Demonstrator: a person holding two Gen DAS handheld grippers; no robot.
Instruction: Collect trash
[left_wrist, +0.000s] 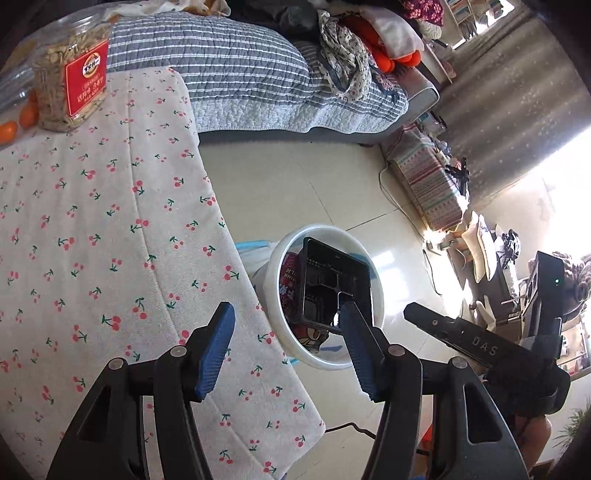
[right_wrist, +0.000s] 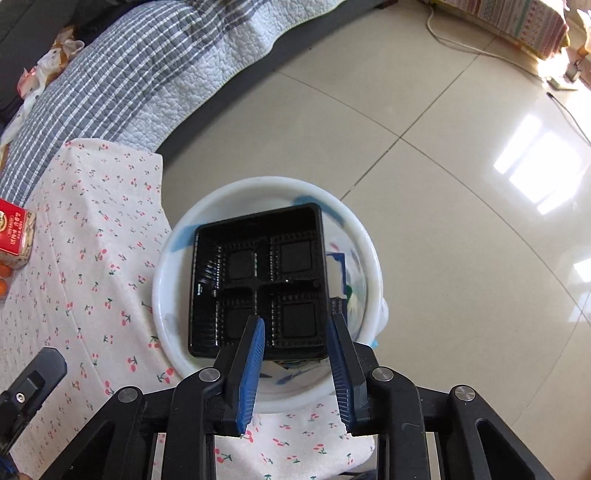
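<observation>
1. Our right gripper (right_wrist: 295, 363) has its jaws parted, empty, above the black compartmented plastic tray (right_wrist: 258, 280) lying in the round white bin (right_wrist: 369, 258).
2. Our left gripper (left_wrist: 288, 354) gapes wide, holding nothing.
3. Tray binned; we see no trash left on the cherry-print tablecloth (left_wrist: 110, 221).

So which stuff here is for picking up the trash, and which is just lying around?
For the job:
- black plastic tray, already in the bin
- white bin
- right gripper, open above the tray

Just lying about:
- jar of seeds
- oranges
- cherry tablecloth
- striped quilt
</observation>
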